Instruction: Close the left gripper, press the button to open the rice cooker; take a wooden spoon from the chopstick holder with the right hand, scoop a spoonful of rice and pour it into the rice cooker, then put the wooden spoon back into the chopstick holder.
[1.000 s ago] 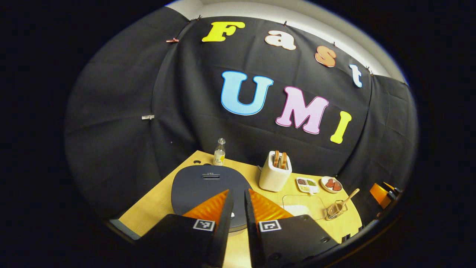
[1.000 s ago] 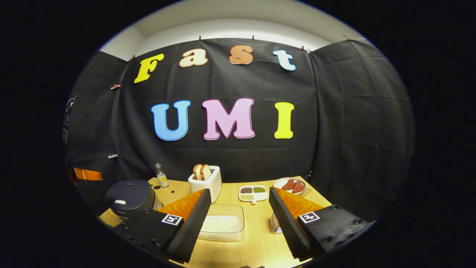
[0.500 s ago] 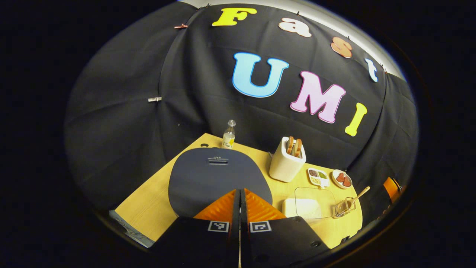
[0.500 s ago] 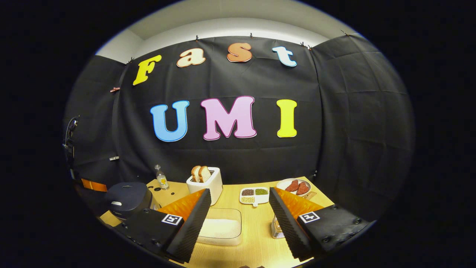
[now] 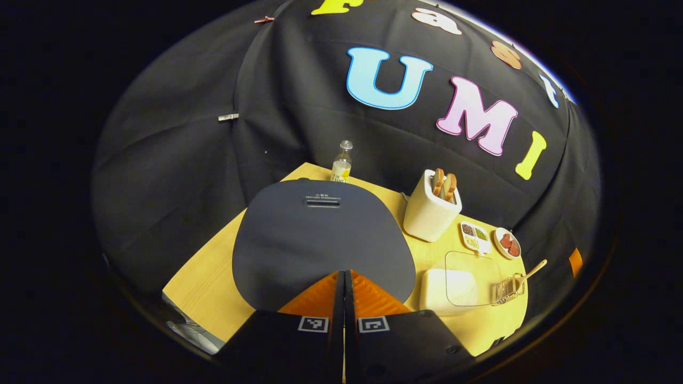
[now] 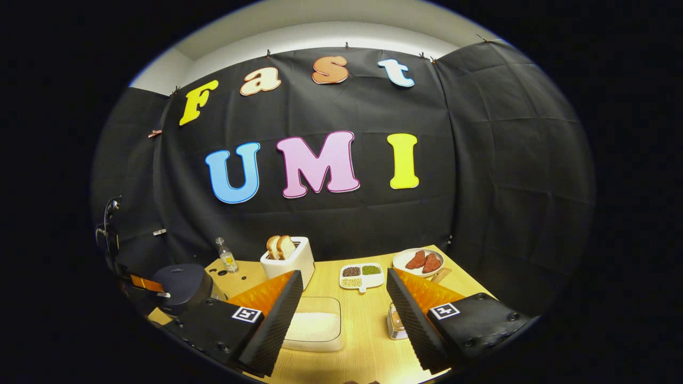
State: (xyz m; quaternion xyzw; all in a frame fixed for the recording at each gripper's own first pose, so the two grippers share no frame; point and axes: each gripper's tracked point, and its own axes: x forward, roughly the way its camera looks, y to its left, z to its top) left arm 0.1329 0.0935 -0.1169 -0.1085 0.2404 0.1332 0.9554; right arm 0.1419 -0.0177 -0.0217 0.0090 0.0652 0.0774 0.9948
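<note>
You'd snapped the left gripper (image 5: 343,274) fully shut and dropped closer over the rice cooker (image 5: 320,240) lid at 12 o'clock, so the button press was basically next. Right gripper (image 6: 344,298) hung wide open, empty.

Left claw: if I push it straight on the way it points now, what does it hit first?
Most likely the rice cooker lid: the shut left claw aims at its near edge. How much gap remains is unclear.

We see black cloth (image 6: 507,176) draping the booth's walls, a pale wall strip (image 6: 320,34) above it, and a light wooden desk (image 6: 368,341) below.
</note>
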